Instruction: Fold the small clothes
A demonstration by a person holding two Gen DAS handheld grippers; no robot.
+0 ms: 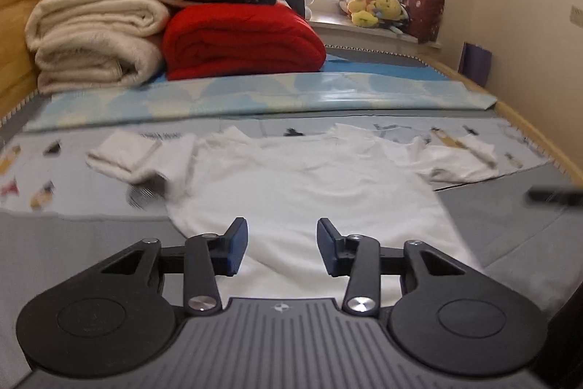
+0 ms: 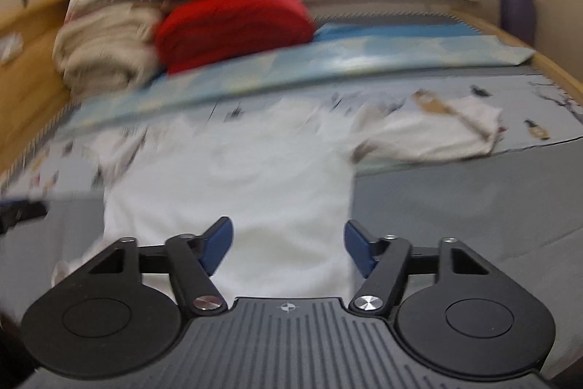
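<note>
Both grippers, left (image 1: pixel 282 245) and right (image 2: pixel 288 245), hovering with blue pads apart, grasping nothing. Just beyond, small white cotton T-shirt (image 1: pixel 302 185) spread flat on grey bed. Further back, folded red blanket (image 1: pixel 240 42) beside cream towels (image 1: pixel 94 39).

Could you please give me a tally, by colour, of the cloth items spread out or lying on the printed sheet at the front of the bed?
White T-shirt spread flat: 1
White folded garment at left: 1
White crumpled garment at right: 1
Other colours: 0
Total: 3, all white
</note>
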